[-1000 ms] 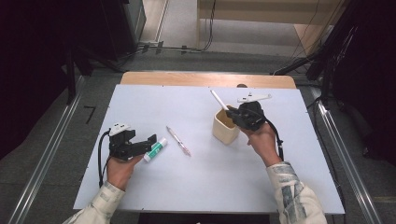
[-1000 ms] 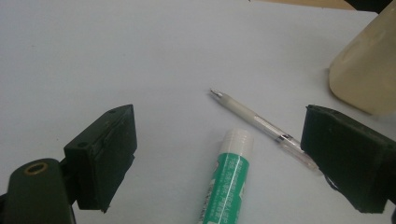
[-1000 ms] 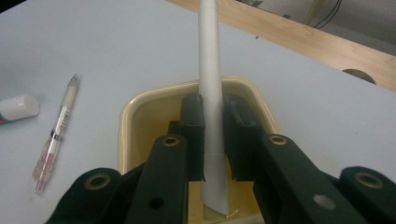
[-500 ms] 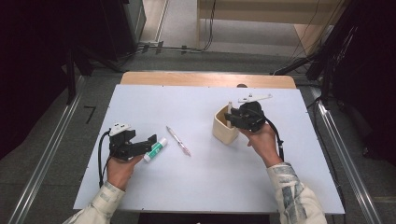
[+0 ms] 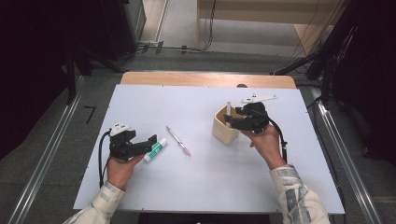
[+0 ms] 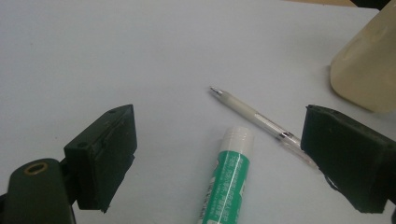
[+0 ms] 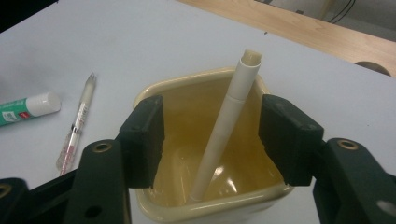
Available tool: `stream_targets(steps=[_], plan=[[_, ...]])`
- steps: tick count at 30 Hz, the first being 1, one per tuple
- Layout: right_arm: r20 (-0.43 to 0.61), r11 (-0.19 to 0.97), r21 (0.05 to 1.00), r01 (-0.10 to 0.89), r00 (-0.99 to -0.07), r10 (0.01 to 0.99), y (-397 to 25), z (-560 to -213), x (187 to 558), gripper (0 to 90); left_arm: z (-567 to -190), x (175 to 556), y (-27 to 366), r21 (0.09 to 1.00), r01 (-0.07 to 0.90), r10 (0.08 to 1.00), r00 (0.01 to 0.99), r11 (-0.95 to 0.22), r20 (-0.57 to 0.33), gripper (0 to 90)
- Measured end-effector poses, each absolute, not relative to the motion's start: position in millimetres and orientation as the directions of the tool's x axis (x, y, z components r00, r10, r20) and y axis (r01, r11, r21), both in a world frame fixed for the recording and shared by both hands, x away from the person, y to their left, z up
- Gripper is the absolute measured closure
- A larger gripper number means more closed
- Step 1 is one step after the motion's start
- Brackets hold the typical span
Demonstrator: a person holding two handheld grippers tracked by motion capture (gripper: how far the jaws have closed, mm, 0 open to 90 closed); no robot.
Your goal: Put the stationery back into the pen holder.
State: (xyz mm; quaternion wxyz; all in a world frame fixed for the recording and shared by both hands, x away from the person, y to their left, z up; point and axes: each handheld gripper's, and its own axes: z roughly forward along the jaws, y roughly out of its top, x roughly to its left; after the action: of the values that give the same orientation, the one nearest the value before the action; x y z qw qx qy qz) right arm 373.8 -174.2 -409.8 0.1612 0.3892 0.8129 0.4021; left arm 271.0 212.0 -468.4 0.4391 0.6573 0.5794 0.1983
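A cream square cup (image 5: 223,130) (image 7: 212,207) stands right of the table's middle. A white pen (image 5: 228,110) (image 7: 225,123) leans upright inside it, its base on the cup's floor. My right gripper (image 5: 234,121) (image 7: 210,133) hovers at the cup's rim, open, a jaw on each side of the pen and clear of it. At the left, my left gripper (image 5: 148,142) (image 6: 224,154) is open over the table. A green-and-white glue stick (image 5: 155,149) (image 6: 227,179) lies between its jaws. A clear pen (image 5: 178,140) (image 6: 256,119) (image 7: 77,128) lies just beyond.
The white table top (image 5: 201,196) has a wooden strip (image 5: 205,79) along its far edge. From the left gripper view the cup (image 6: 369,65) stands at the upper right. The glue stick (image 7: 25,108) shows left of the cup in the right gripper view.
The right gripper brought the tilted white pen upright, lowered it into the cup and let go of it. The left gripper has stayed still.
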Motion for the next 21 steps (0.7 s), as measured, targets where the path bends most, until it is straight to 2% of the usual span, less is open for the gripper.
stream_targets(steps=[4,21], plan=[[0.048,0.370,0.781,0.502,-0.640,0.767,-177.1,-407.1,369.8,32.4,-468.4,270.8,211.9,0.806,0.589,0.936,0.249,0.056,-0.247,11.4],[0.047,0.361,0.799,0.480,-0.648,0.760,-185.9,-407.7,344.2,29.2,-469.1,270.6,212.0,0.806,0.589,0.938,0.247,0.053,-0.243,11.4]])
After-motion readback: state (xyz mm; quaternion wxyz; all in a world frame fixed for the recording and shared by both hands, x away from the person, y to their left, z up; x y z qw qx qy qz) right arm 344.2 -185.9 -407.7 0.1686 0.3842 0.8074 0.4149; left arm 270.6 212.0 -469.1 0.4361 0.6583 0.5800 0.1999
